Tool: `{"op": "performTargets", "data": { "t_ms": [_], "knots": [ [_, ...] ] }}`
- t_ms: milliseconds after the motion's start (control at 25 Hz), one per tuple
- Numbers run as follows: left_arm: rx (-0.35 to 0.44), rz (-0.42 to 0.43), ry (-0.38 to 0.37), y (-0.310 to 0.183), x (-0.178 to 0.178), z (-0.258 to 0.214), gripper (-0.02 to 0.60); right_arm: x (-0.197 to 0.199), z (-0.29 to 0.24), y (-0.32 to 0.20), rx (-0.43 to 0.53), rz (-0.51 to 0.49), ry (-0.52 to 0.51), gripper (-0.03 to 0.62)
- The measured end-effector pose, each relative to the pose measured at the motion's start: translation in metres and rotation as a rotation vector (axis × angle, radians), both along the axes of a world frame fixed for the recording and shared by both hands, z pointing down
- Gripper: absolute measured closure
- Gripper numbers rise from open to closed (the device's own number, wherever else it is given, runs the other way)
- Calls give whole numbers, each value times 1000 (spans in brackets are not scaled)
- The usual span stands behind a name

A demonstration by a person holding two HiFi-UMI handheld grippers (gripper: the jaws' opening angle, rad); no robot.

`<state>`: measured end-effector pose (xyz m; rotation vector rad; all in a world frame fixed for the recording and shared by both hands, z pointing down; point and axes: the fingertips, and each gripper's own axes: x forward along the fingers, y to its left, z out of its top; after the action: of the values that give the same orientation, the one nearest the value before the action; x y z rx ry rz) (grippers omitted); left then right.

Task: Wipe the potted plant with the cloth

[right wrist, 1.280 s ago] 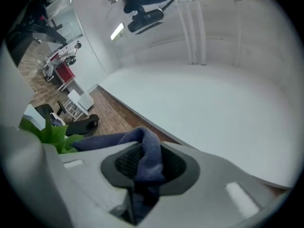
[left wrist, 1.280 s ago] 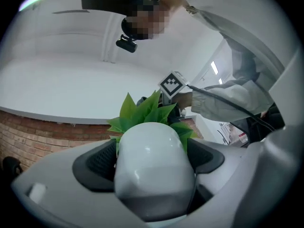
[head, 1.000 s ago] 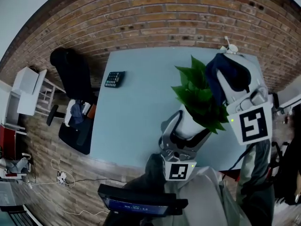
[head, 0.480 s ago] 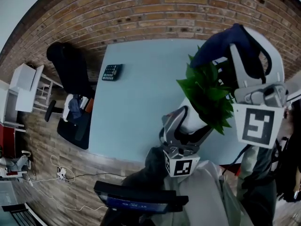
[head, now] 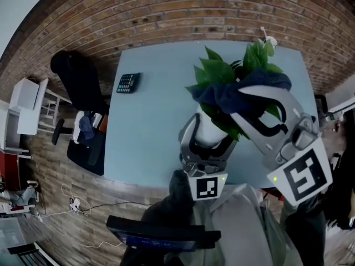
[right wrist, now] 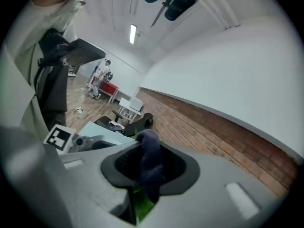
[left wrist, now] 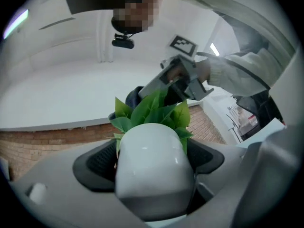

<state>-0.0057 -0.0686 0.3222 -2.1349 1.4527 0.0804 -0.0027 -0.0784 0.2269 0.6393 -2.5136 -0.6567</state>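
Since the earlier frames the right hand-held gripper (head: 248, 97) has been swinging down and to the left from above the foliage. The cloth (head: 222, 96) is now lying across the leaves (head: 213, 71) instead of hanging over them.

At far left a black chair (head: 77, 82) is standing beside the table (head: 150, 137). A calculator (head: 127, 82) is lying near the table's left edge, well apart from the work.

Toward the middle, the left hand-held gripper (head: 206, 143) is clamping the potted plant (head: 208, 127) by its white pot. Its jaws are standing wide, with one pad pressing on each side of the pot, as its own view is showing. This grip is likely steadying the plant so the wiping is not tipping or pushing it away. Whether the pot's base is resting on the table is not something the frames are settling.

To the right, the right hand-held gripper is pinching the dark blue cloth. Its jaws are nearly together with a fold of cloth between the pads, and a green leaf is showing just beneath the cloth in its own view. It is reaching in from the lower right and pointing slightly downward, which is laying the bunched cloth on the upper faces of the leaves. A wiping stroke appears to be under way, and the leaves at the upper right of the foliage are still lying uncovered.
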Motion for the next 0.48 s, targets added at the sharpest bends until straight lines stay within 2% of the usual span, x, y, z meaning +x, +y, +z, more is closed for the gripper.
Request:
{"op": "performTargets", "data": {
  "t_ms": [120,240,320,360,400,480],
  "knots": [
    [-49,9,95,-5,-14,0,104,7,6,13,-1,-18,19,500],
    [-82,22,138,-6,-21,4,104,33,13,0,10,58,14,500],
    [-94,56,153,-5,-19,5,104,61,4,-15,-13,198,-112,500],
    [-99,80,172,-4,-18,4,106,74,-10,-21,17,261,-199,500],
    [-103,105,198,-2,-16,2,106,83,-27,-25,82,297,-269,500],
    [-101,146,241,0,-10,-3,106,90,-50,-28,216,318,-329,500]
  ]
}}
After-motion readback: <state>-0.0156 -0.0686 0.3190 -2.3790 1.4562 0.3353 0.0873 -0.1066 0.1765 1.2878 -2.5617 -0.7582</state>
